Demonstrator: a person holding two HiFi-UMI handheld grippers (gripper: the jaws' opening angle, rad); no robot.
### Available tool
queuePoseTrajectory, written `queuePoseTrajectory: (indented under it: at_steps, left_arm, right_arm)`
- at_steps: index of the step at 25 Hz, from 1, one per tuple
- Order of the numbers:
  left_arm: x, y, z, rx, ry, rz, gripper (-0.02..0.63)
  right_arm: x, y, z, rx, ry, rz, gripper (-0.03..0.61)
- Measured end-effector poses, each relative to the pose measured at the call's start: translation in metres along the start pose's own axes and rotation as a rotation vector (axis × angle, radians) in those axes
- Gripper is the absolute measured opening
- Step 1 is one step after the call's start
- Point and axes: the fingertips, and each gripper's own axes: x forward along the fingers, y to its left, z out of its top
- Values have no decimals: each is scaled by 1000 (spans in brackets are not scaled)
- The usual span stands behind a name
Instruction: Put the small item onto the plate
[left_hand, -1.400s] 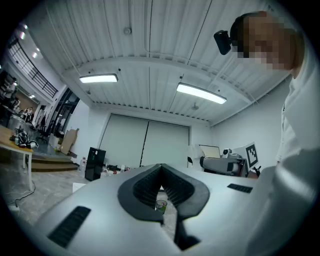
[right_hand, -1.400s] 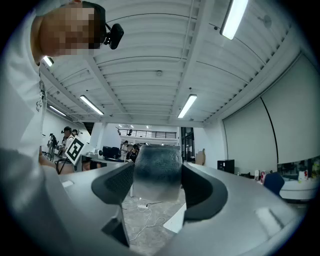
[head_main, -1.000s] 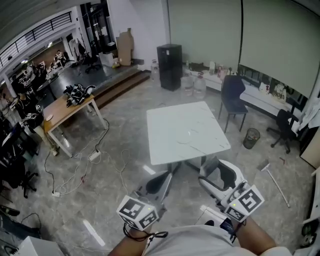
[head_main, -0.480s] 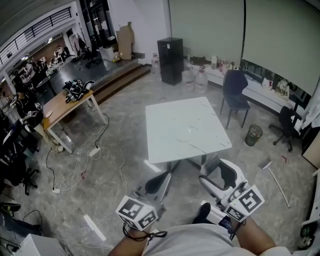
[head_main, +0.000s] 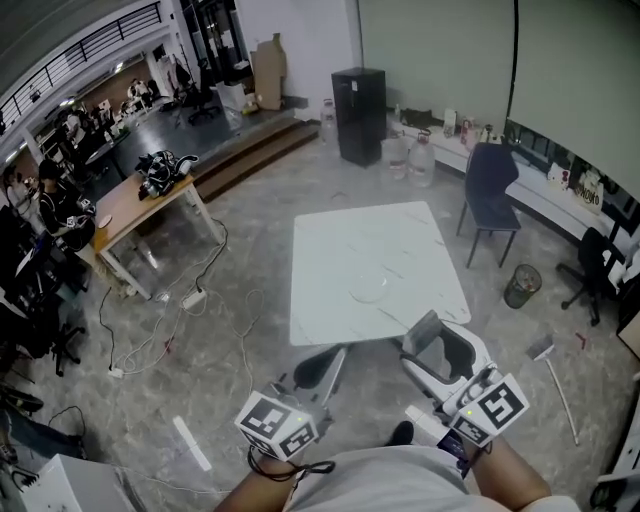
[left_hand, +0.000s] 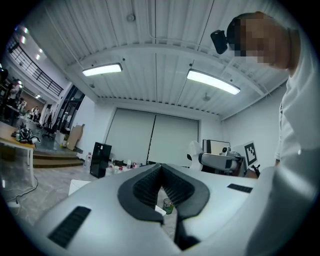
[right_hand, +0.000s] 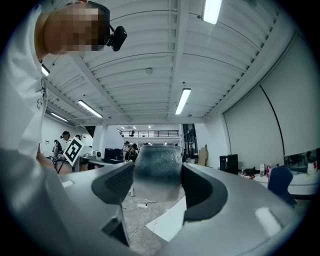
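Small item gripped, plate still ahead

The small grey item (right_hand: 157, 160) sits clamped between the jaws of my right gripper (right_hand: 158, 172), held up close to my body and well short of the table (head_main: 340, 240). The clear plate (head_main: 368, 291) lies on the near half of that white table, and I see nothing on it. My left gripper (left_hand: 161, 186) is closed on nothing. By my judgement the pick-up is done; the carry and the set-down are left.

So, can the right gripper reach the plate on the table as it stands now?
Probably not yet: the right gripper, holding the small item, seems short of the table, and the plate lies near its middle. Nothing blocks the way.
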Motion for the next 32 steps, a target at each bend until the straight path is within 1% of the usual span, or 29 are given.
queuePoseTrajectory:
  at_steps: [7,10,13,16,22,27,32]
  left_arm:
    - [92,19,0,-3,5,80,5]
    - [125,24,-6,-4,17,107,5]
    - [153,25,-13,-12,42,115,5]
    - [170,26,-18,-4,50,120,5]
    - [197,43,-18,5,45,128,5]
    - [218,75,-22,-5,37,108,5]
    - [238,119,-22,-21,37,88,5]
  right_arm:
    - [18,-94,-4,14,28,82,296]
    - [24,-127,-8,19,33,122,296]
    - [27,-153,-12,27,41,144,296]
    - [28,-171,-19,43,41,153,296]
    - [41,-199,-33,71,53,148,296]
    - [64,-218,-41,60,65,125,296]
    - [100,-234,-48,48,84,111,296]
